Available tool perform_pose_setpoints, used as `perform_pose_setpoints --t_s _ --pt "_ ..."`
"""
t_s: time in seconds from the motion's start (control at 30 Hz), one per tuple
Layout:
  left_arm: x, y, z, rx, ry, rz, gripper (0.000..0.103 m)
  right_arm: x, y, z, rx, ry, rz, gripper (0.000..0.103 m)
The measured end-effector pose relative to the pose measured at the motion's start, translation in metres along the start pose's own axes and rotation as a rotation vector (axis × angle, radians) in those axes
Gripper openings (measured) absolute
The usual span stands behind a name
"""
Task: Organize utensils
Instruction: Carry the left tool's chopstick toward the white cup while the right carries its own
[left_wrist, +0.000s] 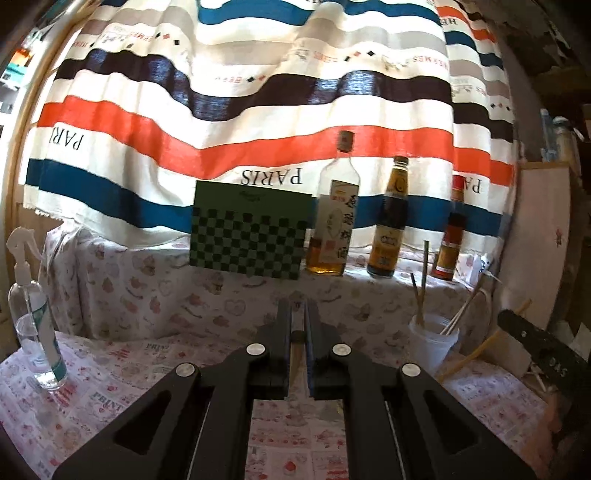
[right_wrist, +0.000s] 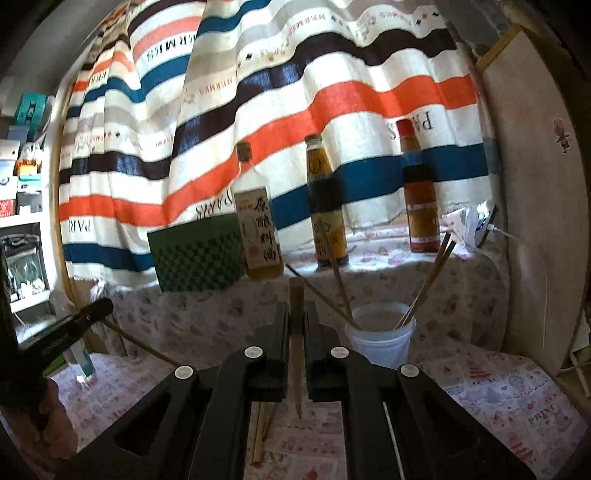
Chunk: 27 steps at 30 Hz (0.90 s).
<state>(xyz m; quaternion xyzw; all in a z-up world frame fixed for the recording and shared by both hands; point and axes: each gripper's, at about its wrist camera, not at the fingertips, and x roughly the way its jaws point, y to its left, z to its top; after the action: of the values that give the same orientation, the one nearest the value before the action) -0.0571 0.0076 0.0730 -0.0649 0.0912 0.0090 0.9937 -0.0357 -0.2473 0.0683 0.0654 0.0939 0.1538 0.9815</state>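
Note:
My left gripper is shut on a wooden chopstick that runs along the gap between its fingers. My right gripper is shut on another chopstick, standing nearly upright with its blunt end above the fingertips. A white plastic cup holding several chopsticks stands on the table, right of each gripper. In the right wrist view the left gripper shows at the left edge with its chopstick slanting down. In the left wrist view the right gripper shows at the right edge. Loose chopsticks lie under the right gripper.
Three bottles and a green checkered box stand on a cloth-covered ledge behind the cup. A clear spray bottle stands at the table's left. A striped curtain hangs behind; a padded panel is on the right.

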Motion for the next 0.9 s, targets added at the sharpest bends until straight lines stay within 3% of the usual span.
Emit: perform_pose_setpoints --t_s 0.13,0.33,0.53,0.7,0.8,0.9 --pt "-0.010 -0.001 0.002 0.001 -0.039 -0.020 0.006 -0.002 -0.003 0.000 0.016 -0.010 0.003 0.008" --pt "-0.035 -0.003 0.011 0.004 -0.163 0.002 0.006 -0.018 -0.007 0.008 0.023 -0.077 0.000 0.008" --pt "-0.035 -0.004 0.013 0.019 -0.149 -0.033 0.006 -0.004 -0.014 0.007 0.067 0.000 0.005 0.008" --pt "-0.033 -0.006 0.012 0.030 -0.140 -0.036 0.006 -0.004 -0.009 0.005 0.035 -0.004 0.007 0.008" --pt "-0.027 -0.007 0.010 0.029 -0.111 -0.024 0.006 0.000 -0.004 0.003 0.000 0.011 -0.024 0.008" --pt "-0.020 -0.004 0.009 0.011 -0.075 -0.030 0.006 0.009 -0.007 0.001 0.029 0.074 0.014 0.008"
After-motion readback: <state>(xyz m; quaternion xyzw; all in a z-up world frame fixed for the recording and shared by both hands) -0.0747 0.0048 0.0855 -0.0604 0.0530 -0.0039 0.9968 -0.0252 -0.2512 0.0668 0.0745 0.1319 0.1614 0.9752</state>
